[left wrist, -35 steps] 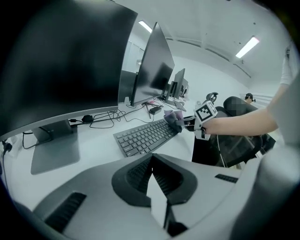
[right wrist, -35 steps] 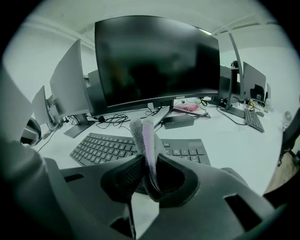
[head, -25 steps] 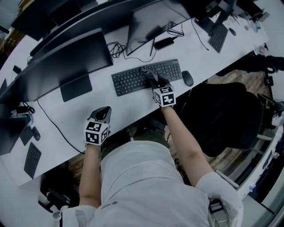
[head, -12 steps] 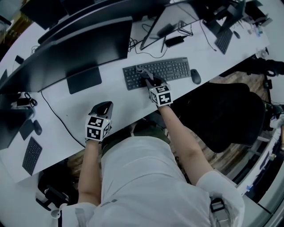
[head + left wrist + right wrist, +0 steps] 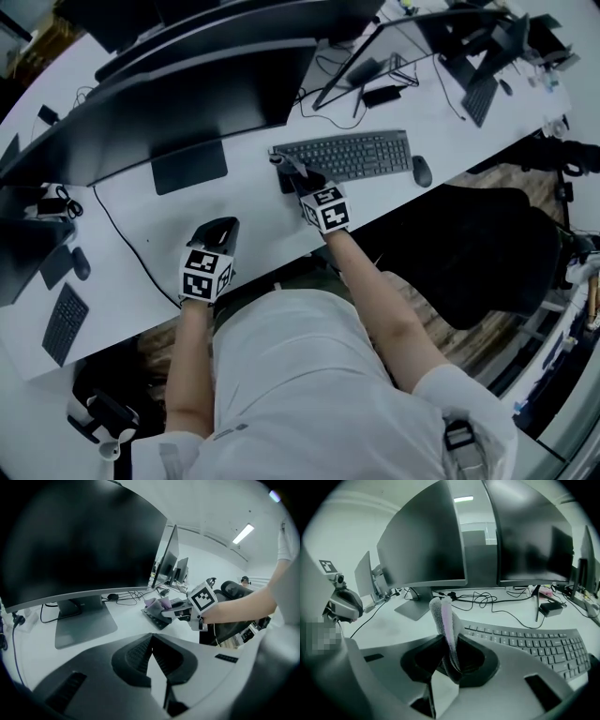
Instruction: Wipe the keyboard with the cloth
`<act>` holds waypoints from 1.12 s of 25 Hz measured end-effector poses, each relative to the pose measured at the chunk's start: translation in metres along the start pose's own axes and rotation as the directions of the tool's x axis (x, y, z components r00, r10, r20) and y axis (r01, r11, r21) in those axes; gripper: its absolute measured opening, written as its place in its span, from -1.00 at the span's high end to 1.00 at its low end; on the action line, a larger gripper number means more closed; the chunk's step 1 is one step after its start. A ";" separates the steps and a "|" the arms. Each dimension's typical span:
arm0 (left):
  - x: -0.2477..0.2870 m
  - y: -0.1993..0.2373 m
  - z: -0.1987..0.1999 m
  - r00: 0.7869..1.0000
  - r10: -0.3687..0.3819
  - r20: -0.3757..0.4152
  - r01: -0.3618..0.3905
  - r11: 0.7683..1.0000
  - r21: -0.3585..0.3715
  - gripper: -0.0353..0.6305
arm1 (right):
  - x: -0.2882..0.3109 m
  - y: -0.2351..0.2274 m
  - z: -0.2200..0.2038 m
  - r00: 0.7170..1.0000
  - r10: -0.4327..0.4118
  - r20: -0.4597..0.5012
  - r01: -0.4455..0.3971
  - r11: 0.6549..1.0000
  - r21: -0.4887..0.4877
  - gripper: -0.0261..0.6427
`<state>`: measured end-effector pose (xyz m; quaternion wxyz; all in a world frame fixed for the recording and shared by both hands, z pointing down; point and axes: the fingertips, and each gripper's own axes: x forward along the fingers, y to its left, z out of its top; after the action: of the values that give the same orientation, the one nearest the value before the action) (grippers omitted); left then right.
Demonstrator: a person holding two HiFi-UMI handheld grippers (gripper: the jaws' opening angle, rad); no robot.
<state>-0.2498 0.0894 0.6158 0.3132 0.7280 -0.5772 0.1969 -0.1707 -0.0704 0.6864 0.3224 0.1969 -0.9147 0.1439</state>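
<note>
Keyboard (image 5: 352, 156), black and flat, lies on the white tabletop (image 5: 253, 220), mid-wipe as we judge it. Our right gripper (image 5: 286, 169) pinches the folded grey-lilac cloth (image 5: 446, 625) over its left end. Our left gripper (image 5: 217, 234) rests apart, jaws together and empty. The next move calls for dragging the cloth rightward along it.

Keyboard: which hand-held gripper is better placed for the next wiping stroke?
Right. The right hand-held gripper is shut on the cloth at the keyboard, at its left end; the left hand-held gripper is shut, empty, over the desk.
</note>
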 end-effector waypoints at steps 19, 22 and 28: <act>-0.007 -0.008 -0.009 0.998 0.059 0.022 -0.057 0.995 -0.081 0.88 | -0.004 0.058 -0.013 0.982 0.181 -0.056 -0.185 0.980 -0.072 0.64; -0.003 -0.017 -0.009 0.998 0.058 0.022 -0.056 0.995 -0.082 0.88 | -0.010 0.056 -0.019 0.979 0.193 -0.065 -0.197 0.977 -0.078 0.64; 0.008 -0.035 -0.004 0.998 0.053 0.016 -0.052 0.995 -0.081 0.89 | -0.023 0.032 -0.029 0.981 0.179 -0.069 -0.184 0.980 -0.077 0.64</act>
<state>-0.2133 0.0915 0.6158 0.3317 0.7011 -0.6064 0.1750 -0.1535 -0.0243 0.6884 0.3438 0.0944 -0.9236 0.1408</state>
